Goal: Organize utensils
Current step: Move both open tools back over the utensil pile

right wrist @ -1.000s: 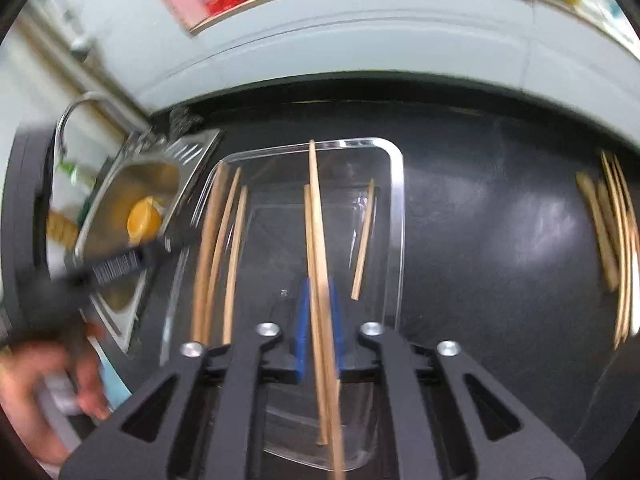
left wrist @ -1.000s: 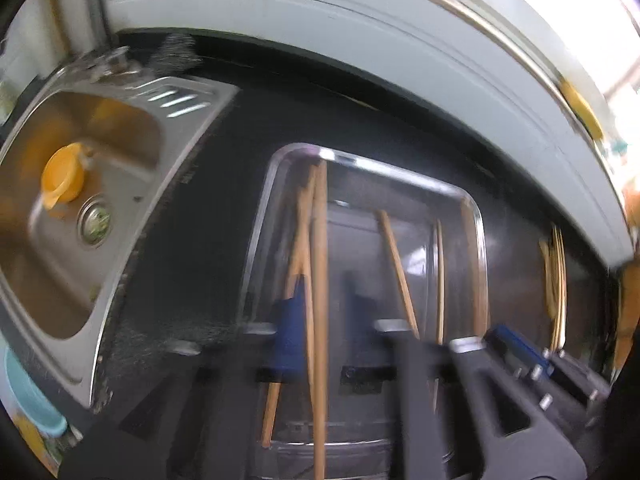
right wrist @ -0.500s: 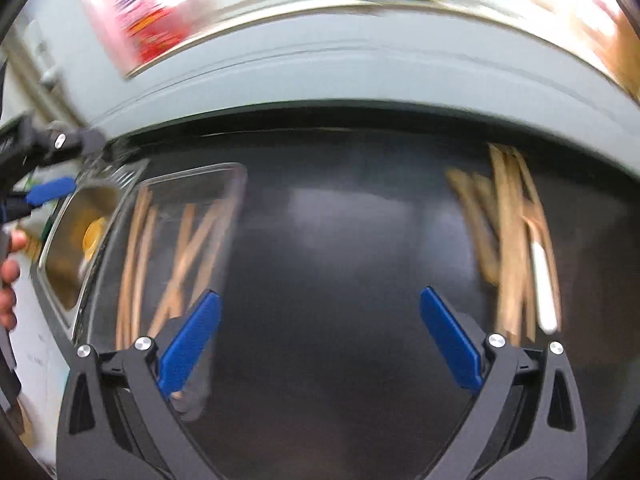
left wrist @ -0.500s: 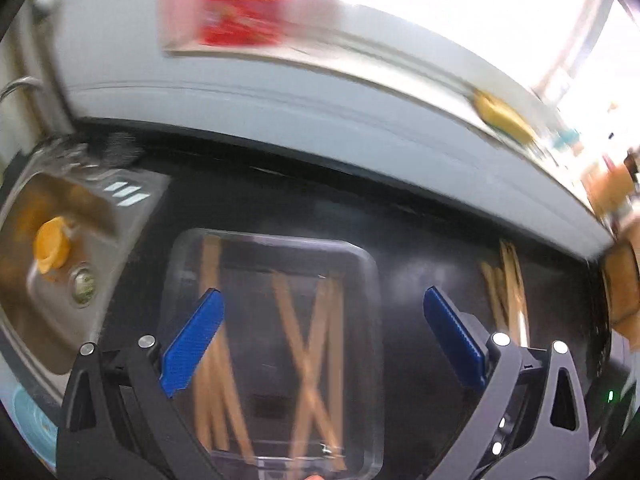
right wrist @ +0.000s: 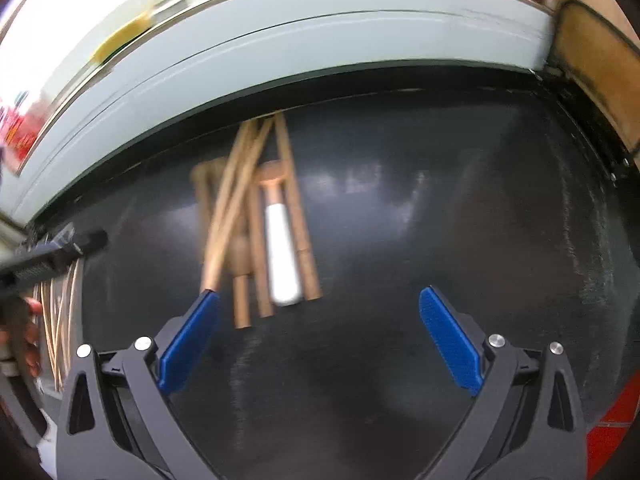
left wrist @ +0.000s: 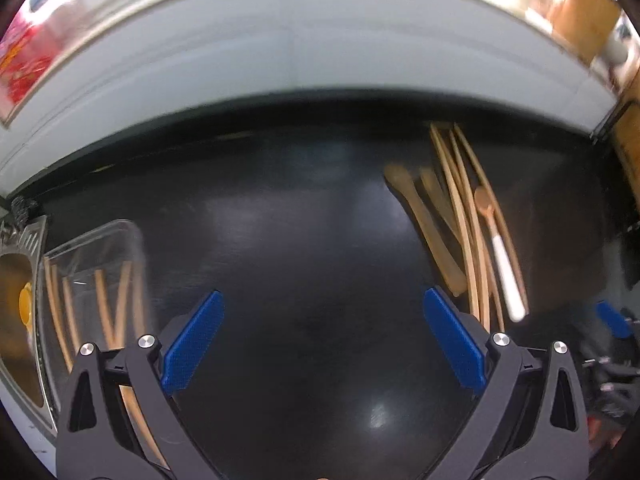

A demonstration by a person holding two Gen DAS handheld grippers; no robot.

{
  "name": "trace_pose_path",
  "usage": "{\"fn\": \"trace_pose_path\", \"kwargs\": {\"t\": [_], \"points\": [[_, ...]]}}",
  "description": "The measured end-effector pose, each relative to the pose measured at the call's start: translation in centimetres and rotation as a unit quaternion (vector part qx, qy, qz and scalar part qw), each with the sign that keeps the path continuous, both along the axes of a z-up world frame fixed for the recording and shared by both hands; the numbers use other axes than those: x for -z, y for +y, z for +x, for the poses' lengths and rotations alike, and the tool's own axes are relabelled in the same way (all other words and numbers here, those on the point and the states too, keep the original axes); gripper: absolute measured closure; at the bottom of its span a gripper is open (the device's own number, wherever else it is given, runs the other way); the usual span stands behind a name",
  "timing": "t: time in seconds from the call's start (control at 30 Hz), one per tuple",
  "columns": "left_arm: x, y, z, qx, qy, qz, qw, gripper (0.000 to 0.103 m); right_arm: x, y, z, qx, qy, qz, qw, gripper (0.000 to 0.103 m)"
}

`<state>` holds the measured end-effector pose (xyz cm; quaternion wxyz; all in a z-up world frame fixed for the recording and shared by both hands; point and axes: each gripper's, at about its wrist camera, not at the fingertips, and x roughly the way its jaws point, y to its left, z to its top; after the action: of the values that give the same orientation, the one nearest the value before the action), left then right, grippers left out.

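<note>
A loose pile of wooden chopsticks and spoons (left wrist: pixel 464 224) lies on the black counter (left wrist: pixel 312 240), one spoon with a white handle (left wrist: pixel 506 276). My left gripper (left wrist: pixel 322 338) hangs open over bare counter, the pile just beyond its right finger. At the far left a clear glass tray (left wrist: pixel 92 280) holds several wooden chopsticks. In the right wrist view the same pile (right wrist: pixel 260 232) sits ahead and left of my right gripper (right wrist: pixel 318 338), which is open with nothing between its fingers; the white-handled spoon (right wrist: pixel 282 252) lies in the pile's middle.
A steel sink (left wrist: pixel 16 304) with a yellow object borders the tray at the left. A pale backsplash wall (left wrist: pixel 320 48) runs along the counter's far edge. The left gripper's body and a hand (right wrist: pixel 28 344) show at the right wrist view's left edge.
Both grippers let go of chopsticks over the glass tray, opened wide, and swung rightward across the counter to the loose pile. The tray has slid to the left edge of both views.
</note>
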<state>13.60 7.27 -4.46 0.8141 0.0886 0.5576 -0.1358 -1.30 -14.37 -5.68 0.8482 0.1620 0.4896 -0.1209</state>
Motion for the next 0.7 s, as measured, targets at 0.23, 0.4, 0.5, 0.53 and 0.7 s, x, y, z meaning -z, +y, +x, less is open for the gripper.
{"fn": "trace_pose_path", "kwargs": {"t": [0.23, 0.4, 0.5, 0.53, 0.7], "points": [[3.9, -5.1, 1.2, -0.009, 0.023, 0.027, 0.9993, 0.006, 1.3, -4.4, 1.6, -0.025, 0.004, -0.016, 1.0, 0.007], [5.7, -6.7, 2.0, -0.021, 0.035, 0.041, 0.9983, 0.006, 2.7, -5.2, 3.9, -0.069, 0.021, -0.033, 0.997, 0.007], [6.2, -7.1, 2.4, -0.031, 0.043, 0.024, 0.9983, 0.005, 3.1, -5.2, 4.7, -0.081, 0.025, -0.028, 0.996, 0.007], [6.3, -7.4, 2.7, -0.031, 0.044, 0.024, 0.9983, 0.005, 3.4, -5.3, 5.0, -0.086, 0.026, -0.026, 0.996, 0.007], [7.1, -7.7, 3.9, -0.046, 0.052, 0.03, 0.9971, 0.005, 3.9, -5.1, 6.6, -0.1, 0.03, -0.019, 0.994, 0.007]]}}
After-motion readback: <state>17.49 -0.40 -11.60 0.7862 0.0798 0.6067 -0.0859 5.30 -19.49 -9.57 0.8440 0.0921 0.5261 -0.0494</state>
